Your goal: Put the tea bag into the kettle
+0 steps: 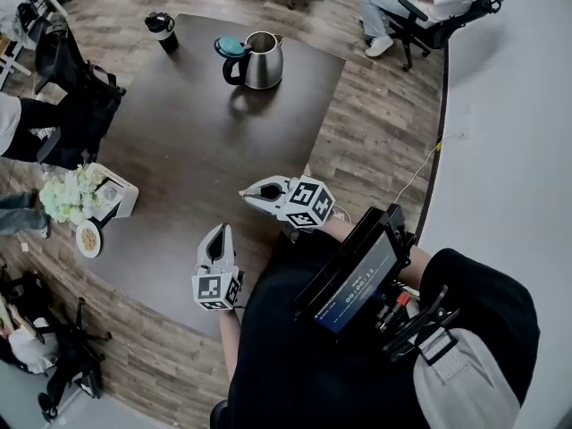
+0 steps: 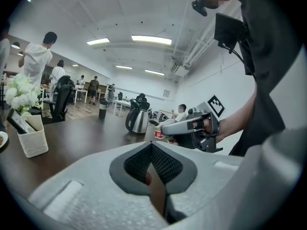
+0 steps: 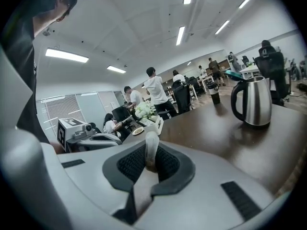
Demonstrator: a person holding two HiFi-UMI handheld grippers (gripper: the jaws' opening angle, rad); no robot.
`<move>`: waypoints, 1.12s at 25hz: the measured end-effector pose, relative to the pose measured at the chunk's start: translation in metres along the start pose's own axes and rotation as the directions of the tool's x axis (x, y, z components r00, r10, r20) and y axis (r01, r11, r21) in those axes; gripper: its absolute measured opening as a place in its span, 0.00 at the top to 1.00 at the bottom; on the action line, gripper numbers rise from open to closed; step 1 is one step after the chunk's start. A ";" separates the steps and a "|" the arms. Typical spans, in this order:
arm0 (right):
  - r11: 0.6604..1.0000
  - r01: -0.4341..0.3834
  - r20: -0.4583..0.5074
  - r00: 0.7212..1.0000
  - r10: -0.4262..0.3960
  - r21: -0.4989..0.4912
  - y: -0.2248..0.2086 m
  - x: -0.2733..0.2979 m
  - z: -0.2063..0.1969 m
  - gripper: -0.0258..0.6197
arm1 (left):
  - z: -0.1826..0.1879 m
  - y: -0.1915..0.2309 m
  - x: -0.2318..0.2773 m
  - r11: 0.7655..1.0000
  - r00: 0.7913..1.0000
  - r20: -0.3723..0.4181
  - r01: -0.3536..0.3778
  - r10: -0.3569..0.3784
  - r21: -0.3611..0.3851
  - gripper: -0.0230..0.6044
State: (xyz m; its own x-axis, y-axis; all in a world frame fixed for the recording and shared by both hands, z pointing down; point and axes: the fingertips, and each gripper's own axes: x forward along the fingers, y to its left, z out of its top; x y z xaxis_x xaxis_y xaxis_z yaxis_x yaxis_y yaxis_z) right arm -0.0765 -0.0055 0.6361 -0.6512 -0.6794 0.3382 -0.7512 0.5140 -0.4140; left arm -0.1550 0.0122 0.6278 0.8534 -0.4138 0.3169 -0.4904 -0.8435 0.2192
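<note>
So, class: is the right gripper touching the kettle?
Apart. The head view shows the right gripper over the near edge of the table, with a wide stretch of dark wood between it and the kettle at the far side.

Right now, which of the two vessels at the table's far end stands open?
The steel kettle: its teal lid is swung back, baring the mouth. The black tumbler to its left in the head view looks capped.

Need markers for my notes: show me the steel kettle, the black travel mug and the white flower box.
Shiny steel kettle with black handle (image 1: 265,65): head view, metal body.
Black cylindrical travel mug (image 1: 168,38): head view, side wall.
White rectangular box of white flowers (image 1: 127,206): head view, outer wall.
</note>
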 end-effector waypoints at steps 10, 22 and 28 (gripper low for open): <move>0.999 0.002 0.041 0.999 -0.003 0.034 -0.029 -0.020 0.013 0.91 | 0.022 -0.019 0.043 0.998 0.998 -0.045 0.051 -0.049 0.043 0.96; 0.996 -0.087 0.000 0.996 0.087 0.025 -0.079 -0.051 0.037 0.91 | 0.053 -0.064 0.117 0.999 0.999 -0.037 0.030 -0.029 0.026 0.96; 0.995 -0.100 0.020 0.995 0.099 0.026 -0.112 -0.052 0.051 0.91 | 0.059 -0.066 0.147 0.999 0.999 -0.040 0.024 -0.022 0.037 0.96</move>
State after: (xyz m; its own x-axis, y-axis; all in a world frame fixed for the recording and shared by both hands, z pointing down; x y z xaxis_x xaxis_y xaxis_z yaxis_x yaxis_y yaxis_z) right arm 0.0471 -0.0545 0.6219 -0.7202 -0.6354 0.2786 -0.6795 0.5651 -0.4679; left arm 0.0133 -0.0133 0.6055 0.8565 -0.3810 0.3482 -0.4630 -0.8652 0.1922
